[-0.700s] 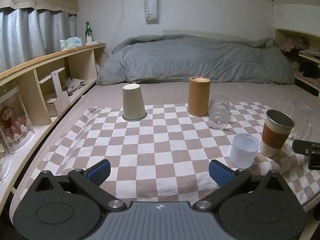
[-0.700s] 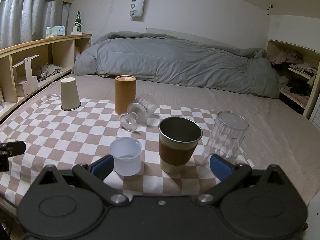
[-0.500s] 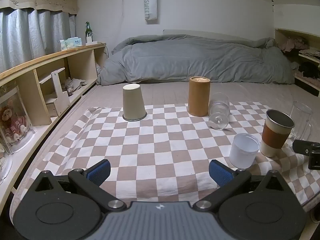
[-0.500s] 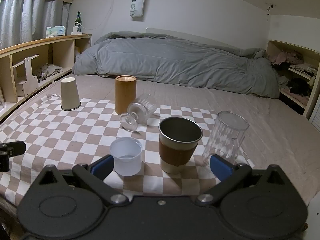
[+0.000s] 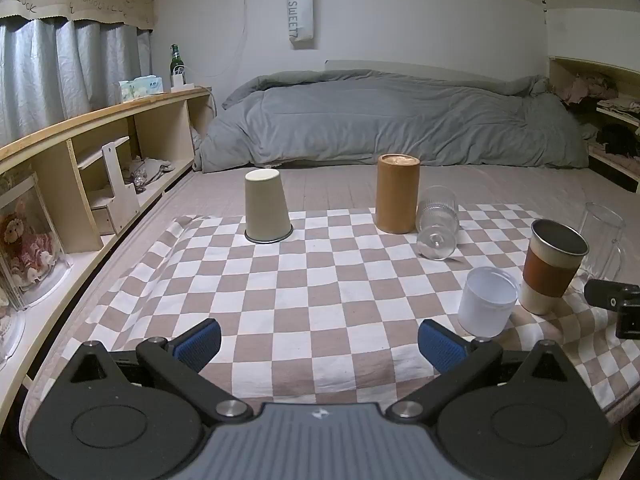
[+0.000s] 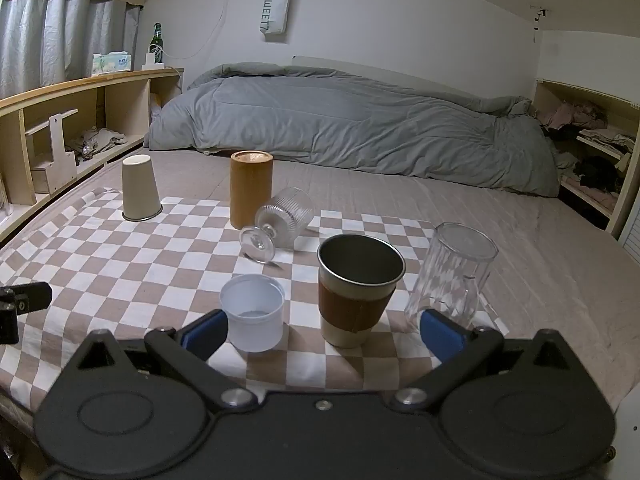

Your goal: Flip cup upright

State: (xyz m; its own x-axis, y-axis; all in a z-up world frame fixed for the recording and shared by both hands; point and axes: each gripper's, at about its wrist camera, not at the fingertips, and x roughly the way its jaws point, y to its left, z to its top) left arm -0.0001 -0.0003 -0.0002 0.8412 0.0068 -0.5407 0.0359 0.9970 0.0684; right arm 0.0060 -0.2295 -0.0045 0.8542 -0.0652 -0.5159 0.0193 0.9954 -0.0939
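Observation:
A ribbed stemmed glass (image 5: 437, 220) lies on its side on the checkered cloth (image 5: 320, 280), foot toward me; it also shows in the right wrist view (image 6: 280, 222). A beige cup (image 5: 266, 208) (image 6: 140, 194) stands upside down at the far left. A brown cylinder cup (image 5: 398, 194) (image 6: 251, 188) stands beside the glass. A white cup (image 6: 253, 312), a metal cup with a brown sleeve (image 6: 356, 288) and a clear tumbler (image 6: 452, 276) stand just ahead of my right gripper (image 6: 322, 330). My left gripper (image 5: 320, 344) is open and empty near the front edge. The right gripper is open and empty too.
A grey duvet (image 5: 392, 120) lies on the bed behind the cloth. Wooden shelves (image 5: 100, 152) run along the left with a bottle (image 5: 175, 66) on top. More shelves with clothes (image 6: 592, 152) stand at the right.

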